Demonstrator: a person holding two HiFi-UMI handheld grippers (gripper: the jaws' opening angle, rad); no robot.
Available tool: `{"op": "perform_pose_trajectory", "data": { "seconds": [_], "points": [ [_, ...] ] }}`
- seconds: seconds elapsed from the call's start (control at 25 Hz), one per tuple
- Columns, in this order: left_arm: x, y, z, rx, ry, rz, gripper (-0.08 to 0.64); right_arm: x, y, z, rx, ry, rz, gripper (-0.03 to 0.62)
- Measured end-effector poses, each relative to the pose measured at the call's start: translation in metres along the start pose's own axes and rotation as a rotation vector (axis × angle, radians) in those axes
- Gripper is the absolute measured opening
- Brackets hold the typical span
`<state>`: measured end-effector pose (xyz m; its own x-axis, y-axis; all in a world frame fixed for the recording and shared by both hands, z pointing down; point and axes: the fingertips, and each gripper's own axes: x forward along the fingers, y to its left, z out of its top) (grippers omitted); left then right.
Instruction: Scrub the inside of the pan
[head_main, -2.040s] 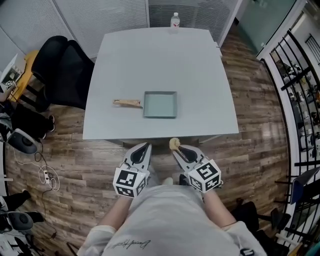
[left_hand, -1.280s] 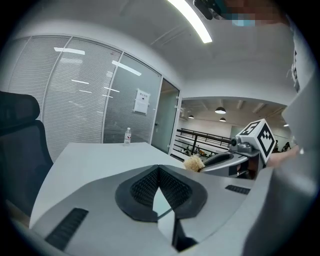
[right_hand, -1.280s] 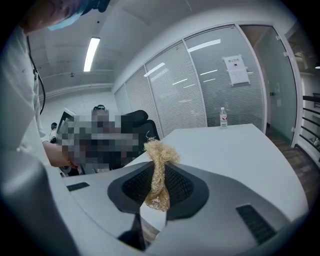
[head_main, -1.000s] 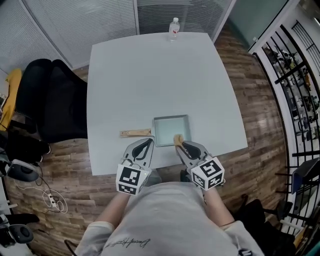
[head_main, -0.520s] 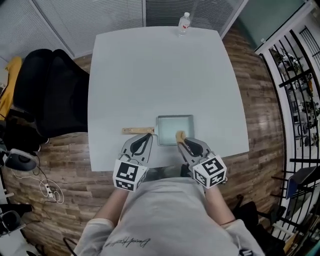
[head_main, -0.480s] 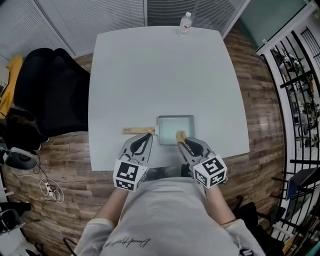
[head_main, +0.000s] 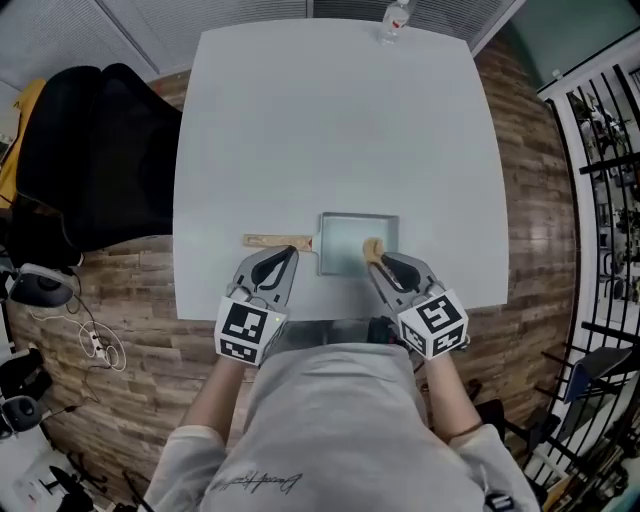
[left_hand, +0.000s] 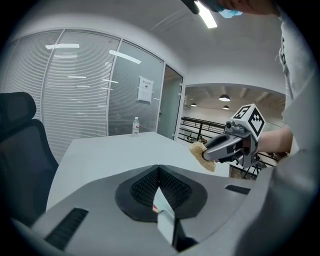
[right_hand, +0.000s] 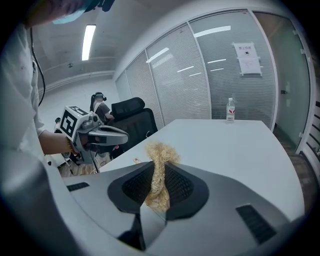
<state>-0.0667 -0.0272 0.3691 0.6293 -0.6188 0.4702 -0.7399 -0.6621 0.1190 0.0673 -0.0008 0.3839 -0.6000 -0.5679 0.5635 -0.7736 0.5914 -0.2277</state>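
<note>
Grey table fills the head view, with a bottle at its far edge and a chair off to the left. The pan sits near the person's edge, its handle pointing left. The left gripper hangs just short of the handle, probably placed to steady it. The right gripper holds a scrubber over the pan's near right corner, ready for scrubbing; whether it touches is unclear.

Left gripper view: the jaws are together with nothing between them. The pan lies below sight.

Right gripper view: the jaws are clamped on the scrubber, its tuft sticking out ahead as the working end. The pan is hidden beneath them.
</note>
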Motion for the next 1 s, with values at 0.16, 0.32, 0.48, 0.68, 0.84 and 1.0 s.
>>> {"op": "perform_pose_trajectory", "data": {
  "seconds": [0.16,0.32,0.48,0.68,0.84,1.0],
  "points": [
    [0.006,0.008,-0.012,0.023,0.048,0.002,0.011,0.01,-0.006,-0.005,-0.018,0.03,0.011,0.078],
    [0.009,0.018,-0.024,0.034,0.103,0.004,0.011,0.018,-0.007,-0.014,-0.041,0.063,0.033,0.078],
    [0.016,0.019,-0.038,0.108,0.188,-0.017,0.011,0.023,-0.011,-0.023,-0.055,0.098,0.043,0.078],
    [0.028,0.024,-0.065,0.286,0.313,-0.091,0.011,0.037,-0.009,-0.033,-0.107,0.14,0.047,0.078],
    [0.042,0.024,-0.082,0.434,0.399,-0.189,0.012,0.047,-0.011,-0.039,-0.15,0.175,0.044,0.078],
    [0.051,0.019,-0.103,0.561,0.496,-0.291,0.055,0.054,-0.01,-0.043,-0.145,0.209,0.064,0.078]
  ]
}}
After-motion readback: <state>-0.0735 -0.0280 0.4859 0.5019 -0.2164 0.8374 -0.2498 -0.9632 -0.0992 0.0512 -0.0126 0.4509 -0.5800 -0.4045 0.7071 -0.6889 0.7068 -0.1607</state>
